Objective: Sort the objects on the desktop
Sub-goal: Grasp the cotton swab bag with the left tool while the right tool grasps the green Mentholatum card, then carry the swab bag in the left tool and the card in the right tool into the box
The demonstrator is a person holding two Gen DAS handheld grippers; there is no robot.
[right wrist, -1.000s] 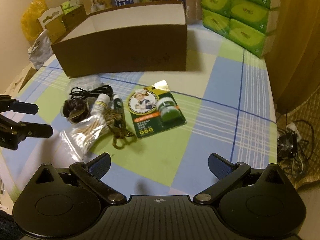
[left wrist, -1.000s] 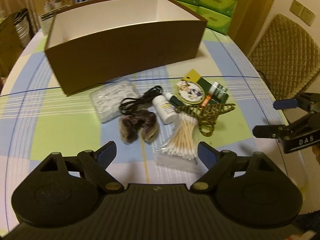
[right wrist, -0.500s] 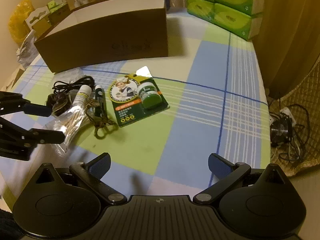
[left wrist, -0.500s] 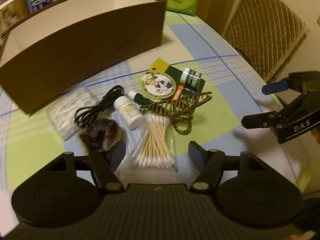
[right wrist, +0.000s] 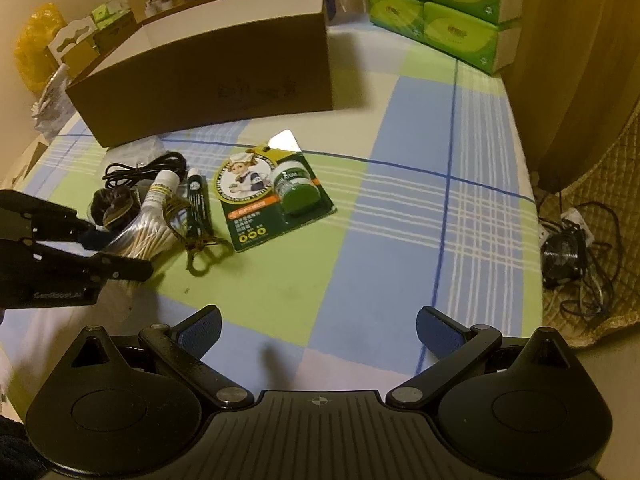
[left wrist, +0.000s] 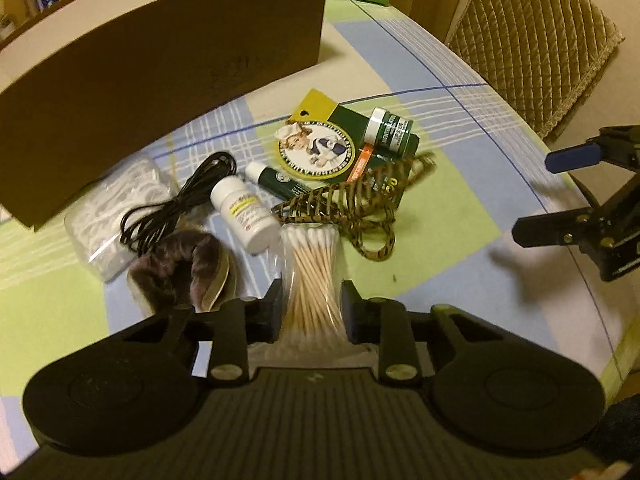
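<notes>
Presently catalogued, one bag of cotton swabs (left wrist: 311,276): clear plastic sleeve, wooden sticks bundled lengthwise, lying on the checked tablecloth (left wrist: 460,208) at the near edge of a small heap, well short of the brown cardboard box (left wrist: 160,76) that stands behind. The left gripper (left wrist: 311,312) has just been closing, and its jaws now stand pinched on the bag at mid-length, a pad on either side of the stick bundle. Handling, as judged: very light; the film is slick and soft, the sticks inside stiff but free to slide, so a hold across the middle of the bundle, as here, should carry better than one on the loose film at either end, which would likely sag or slip. Adjoining items: white pill bottle (left wrist: 245,214) just beside the swab tips; leopard-print hair claw (left wrist: 340,206) touching or nearly touching the far end of the bag, which could be dragged along; furry brown piece (left wrist: 182,270) just to the left; black cable (left wrist: 176,210); bag of white floss picks (left wrist: 110,216); small dark tube (left wrist: 280,180); green blister card with jar (left wrist: 352,144). The right gripper (right wrist: 318,330) hangs over bare cloth, well apart from the heap, jaws wide apart and holding nothing.
</notes>
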